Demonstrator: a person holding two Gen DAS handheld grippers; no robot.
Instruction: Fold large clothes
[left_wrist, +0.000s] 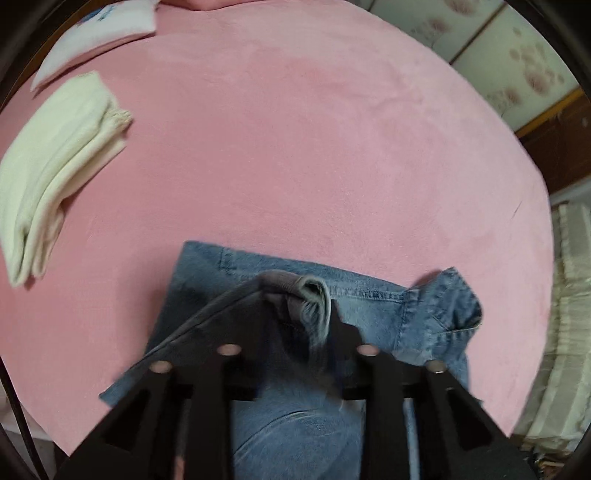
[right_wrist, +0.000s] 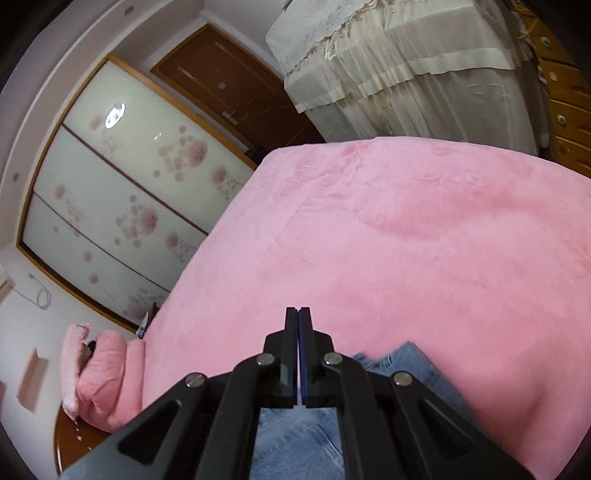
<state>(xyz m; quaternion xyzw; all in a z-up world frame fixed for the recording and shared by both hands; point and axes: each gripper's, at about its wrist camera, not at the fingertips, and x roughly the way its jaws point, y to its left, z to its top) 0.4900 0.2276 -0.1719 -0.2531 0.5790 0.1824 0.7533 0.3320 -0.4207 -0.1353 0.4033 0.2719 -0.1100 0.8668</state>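
While jeans (left_wrist: 288, 295) seemingly fill the left tool (left_wrist: 299, 314), cream cloth (left_wrist: 59, 162) lies apart.

soft indoor light, fisheye-warped, slight blur

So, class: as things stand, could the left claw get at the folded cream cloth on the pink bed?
Probably not yet: the left claw is shut on the jeans. The bedspread between it and the cream cloth lies bare.

Faded blue denim jeans (left_wrist: 369, 295), pink bedspread (left_wrist: 295, 147), cream folded cloth (left_wrist: 55, 155), pink-blossomed white wardrobe doors (right_wrist: 122, 206).
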